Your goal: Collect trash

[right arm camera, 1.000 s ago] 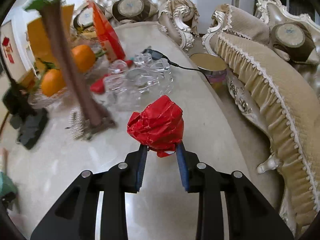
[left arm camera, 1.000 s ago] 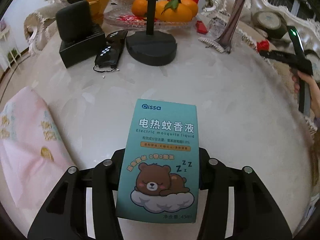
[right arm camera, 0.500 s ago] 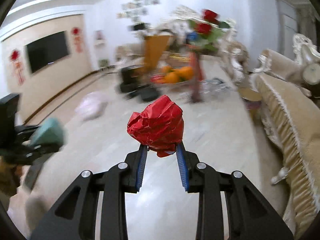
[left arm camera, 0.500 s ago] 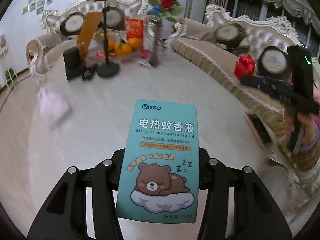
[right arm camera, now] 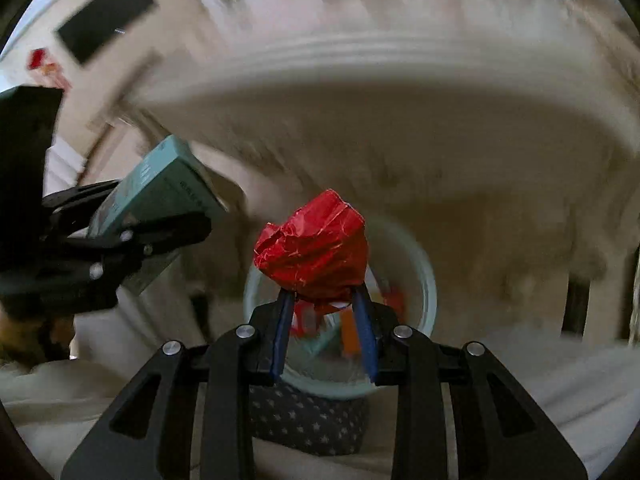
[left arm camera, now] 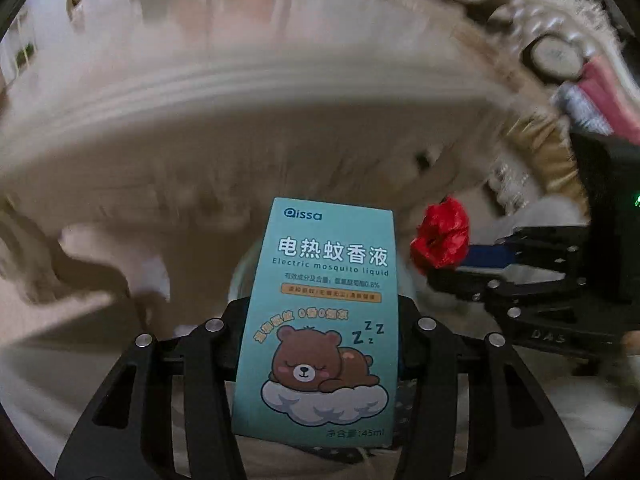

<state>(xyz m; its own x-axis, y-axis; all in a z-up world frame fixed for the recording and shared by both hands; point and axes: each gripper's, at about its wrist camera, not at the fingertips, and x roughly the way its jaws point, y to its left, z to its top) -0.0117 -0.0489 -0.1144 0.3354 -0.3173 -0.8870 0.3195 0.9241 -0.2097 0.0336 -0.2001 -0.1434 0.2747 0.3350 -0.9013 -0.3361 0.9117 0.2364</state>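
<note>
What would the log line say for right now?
left hand-held gripper: shut on teal box | right hand-held gripper: shut on red wrapper | round bin below, trash inside

- The round bin [right arm camera: 424,280] sits below the right gripper [right arm camera: 324,332]. The red crumpled wrapper [right arm camera: 316,252] hides a lot of it, and the things inside are too blurry to name.
- The teal box [left arm camera: 320,316] covers the space between the left gripper [left arm camera: 320,344] fingers.
- The bench edge [left arm camera: 240,92] above both grippers is smeared.
- The picture's edge cuts off the hand [left arm camera: 632,340] to the right.
</note>
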